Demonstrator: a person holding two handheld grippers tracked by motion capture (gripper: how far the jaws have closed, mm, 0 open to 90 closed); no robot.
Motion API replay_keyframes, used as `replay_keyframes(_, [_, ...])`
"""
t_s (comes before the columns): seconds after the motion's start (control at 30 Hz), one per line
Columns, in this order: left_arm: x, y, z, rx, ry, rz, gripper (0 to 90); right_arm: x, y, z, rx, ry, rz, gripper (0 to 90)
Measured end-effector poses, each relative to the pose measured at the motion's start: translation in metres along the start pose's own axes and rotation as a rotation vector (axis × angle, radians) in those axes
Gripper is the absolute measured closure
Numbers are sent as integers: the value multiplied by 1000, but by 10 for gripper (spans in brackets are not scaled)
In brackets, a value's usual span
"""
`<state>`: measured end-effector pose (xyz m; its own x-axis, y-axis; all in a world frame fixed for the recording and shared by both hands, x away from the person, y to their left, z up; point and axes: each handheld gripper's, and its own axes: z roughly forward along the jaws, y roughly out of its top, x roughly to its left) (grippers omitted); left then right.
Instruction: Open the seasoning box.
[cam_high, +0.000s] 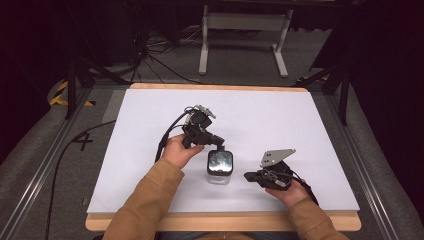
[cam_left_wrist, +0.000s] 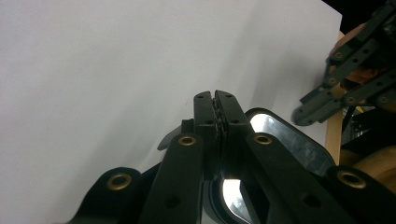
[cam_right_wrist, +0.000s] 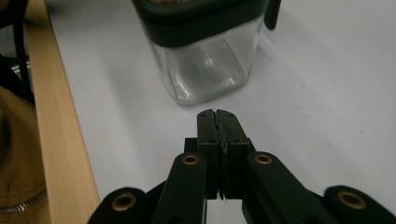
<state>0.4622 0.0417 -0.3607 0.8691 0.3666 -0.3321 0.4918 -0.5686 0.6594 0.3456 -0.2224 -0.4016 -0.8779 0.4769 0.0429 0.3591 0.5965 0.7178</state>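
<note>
A clear square jar (cam_high: 219, 167) with a black-rimmed, shiny lid stands upright on the white table top near the front middle. My left gripper (cam_high: 220, 146) is shut, its tips resting over the jar's far edge. In the left gripper view the shut jaws (cam_left_wrist: 215, 95) lie across the lid (cam_left_wrist: 289, 140) with nothing seen between them. My right gripper (cam_high: 248, 176) is shut and empty, low over the table just right of the jar. In the right gripper view its tips (cam_right_wrist: 216, 113) point at the jar's glass wall (cam_right_wrist: 205, 65), a short gap away.
The white board (cam_high: 280, 115) has a wooden front edge (cam_high: 225, 221) close to my hands. Tan sleeves come in from the bottom. On the floor beyond the table stand a white metal frame (cam_high: 245, 30) and loose cables (cam_high: 150, 55).
</note>
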Motion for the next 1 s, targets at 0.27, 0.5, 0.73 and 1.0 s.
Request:
replay_keyframes(0.27, [0, 0, 0, -2, 6, -3, 882, 18, 16, -4, -90, 23, -23, 897])
replay_keyframes(0.5, [0, 0, 1, -2, 15, -3, 883, 25, 27, 2, -142, 50, 0, 899])
replay_keyframes(0.73, [-3, 0, 1, -3, 38, -6, 874, 27, 31, 3, -164, 10, -1, 899])
replay_keyframes(1.0, [-18, -1, -28, -65, 61, 16, 818, 26, 34, 1, -182, 14, 1, 899])
